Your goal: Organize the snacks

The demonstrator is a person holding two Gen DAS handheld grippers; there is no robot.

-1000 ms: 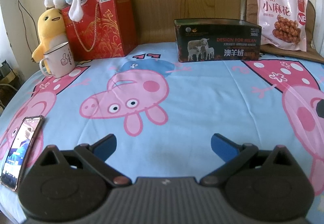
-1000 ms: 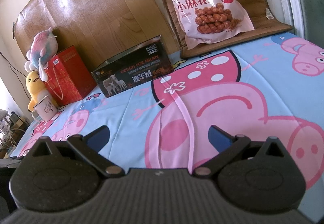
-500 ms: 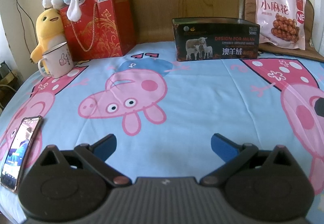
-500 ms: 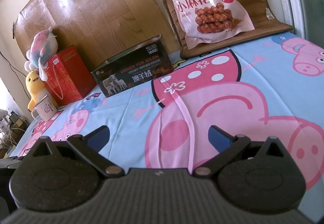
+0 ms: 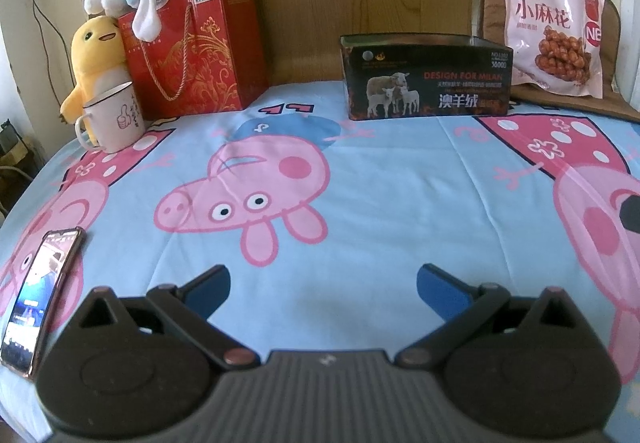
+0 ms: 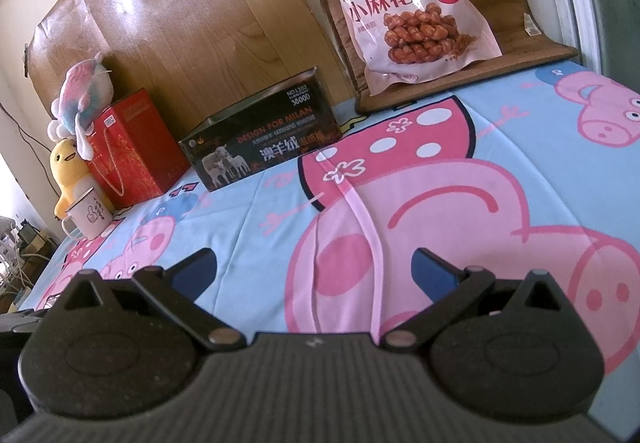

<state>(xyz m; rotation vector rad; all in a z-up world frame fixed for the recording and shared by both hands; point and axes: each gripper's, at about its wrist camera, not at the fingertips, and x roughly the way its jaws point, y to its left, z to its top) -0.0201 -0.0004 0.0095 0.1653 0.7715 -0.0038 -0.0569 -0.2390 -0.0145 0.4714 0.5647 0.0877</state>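
Both the left gripper [image 5: 323, 285] and right gripper [image 6: 314, 269] gape wide, empty, low over the bed [image 5: 400, 195]. The snack bag [image 6: 404, 3] leans against the brown cushion [image 6: 520, 3], far ahead, beside the open box [image 5: 426, 79].

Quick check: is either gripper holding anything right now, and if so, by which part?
Nothing is held. The left gripper and right gripper are both open over the bedsheet; the snack bag leans untouched at the back.
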